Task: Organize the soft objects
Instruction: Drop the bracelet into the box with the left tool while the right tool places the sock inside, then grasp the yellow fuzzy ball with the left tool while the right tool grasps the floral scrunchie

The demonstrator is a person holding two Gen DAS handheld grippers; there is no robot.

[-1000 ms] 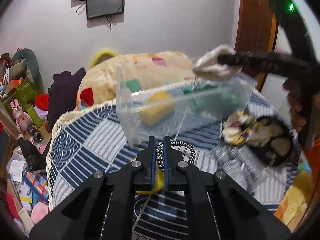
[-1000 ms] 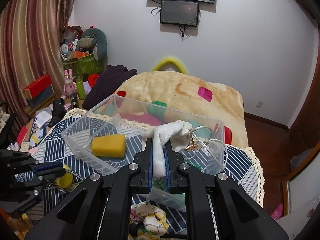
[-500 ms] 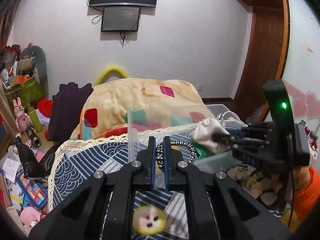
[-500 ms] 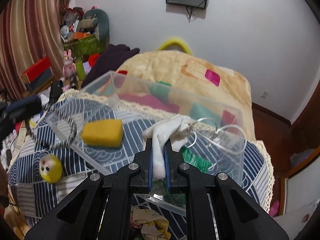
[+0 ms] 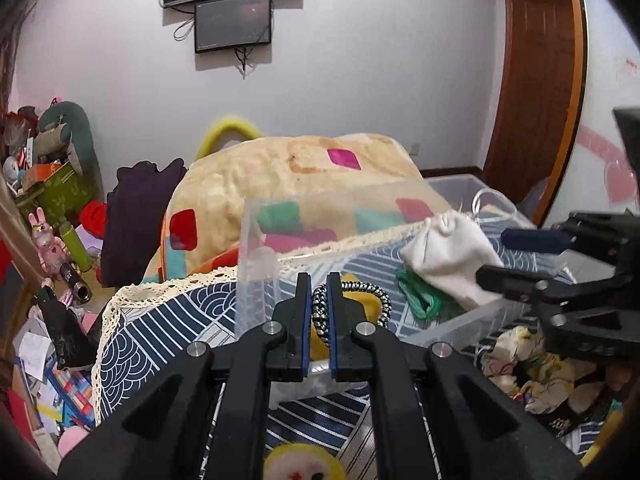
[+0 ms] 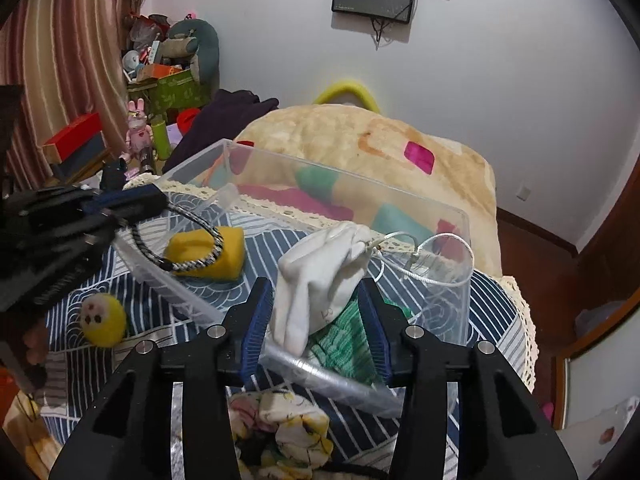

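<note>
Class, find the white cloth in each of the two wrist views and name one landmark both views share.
Left wrist view: the white cloth is right of centre, over the clear bin, beside the right gripper.
Right wrist view: the cloth is at lower centre, between the open right gripper's fingers.
Shared landmark: the yellow sponge in the bin.

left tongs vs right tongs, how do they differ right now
The left tongs are shut on the cord loop; the right tongs are open, with the white cloth loose between them. The left tongs hold the loop over the yellow sponge at one end of the clear bin; the right tongs sit at the other end, above the green cloth. Both reach over the bin.
</note>
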